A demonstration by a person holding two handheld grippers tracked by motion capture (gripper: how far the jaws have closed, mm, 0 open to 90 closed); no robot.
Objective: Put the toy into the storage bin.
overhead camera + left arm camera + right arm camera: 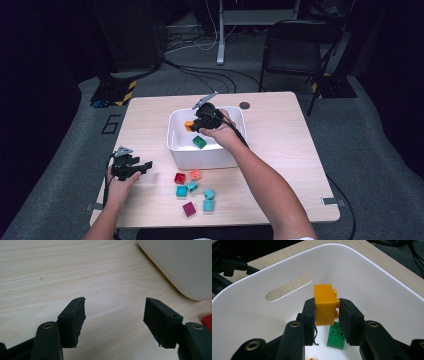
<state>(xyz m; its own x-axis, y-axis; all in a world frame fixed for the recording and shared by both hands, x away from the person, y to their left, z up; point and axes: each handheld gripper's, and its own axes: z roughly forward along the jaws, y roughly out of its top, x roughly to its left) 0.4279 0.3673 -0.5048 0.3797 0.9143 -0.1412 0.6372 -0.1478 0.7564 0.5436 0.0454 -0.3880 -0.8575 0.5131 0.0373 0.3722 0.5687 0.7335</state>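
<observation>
- Orange brick sits between the jaws of the right gripper, studs turned toward the right-hand jaw; the pads are against its sides, so the jaws are clamped on it, though whether the grip is firm is hard to judge.
- Right gripper hangs inside the white tub, above its floor, with the orange brick toward the tub's left wall.
- Green brick lies on the tub floor just below the held brick; in the high view it is the green brick near the tub's middle.
- White tub stands at the middle of the desk, with a slot handle in its wall.
- Left gripper rests low at the near left of the desk, well apart from the tub; its jaws stand wide apart with bare desk between them.
- Loose bricks lie near the tub's near side: a red one, a pale orange one, several teal ones and a magenta one.
</observation>
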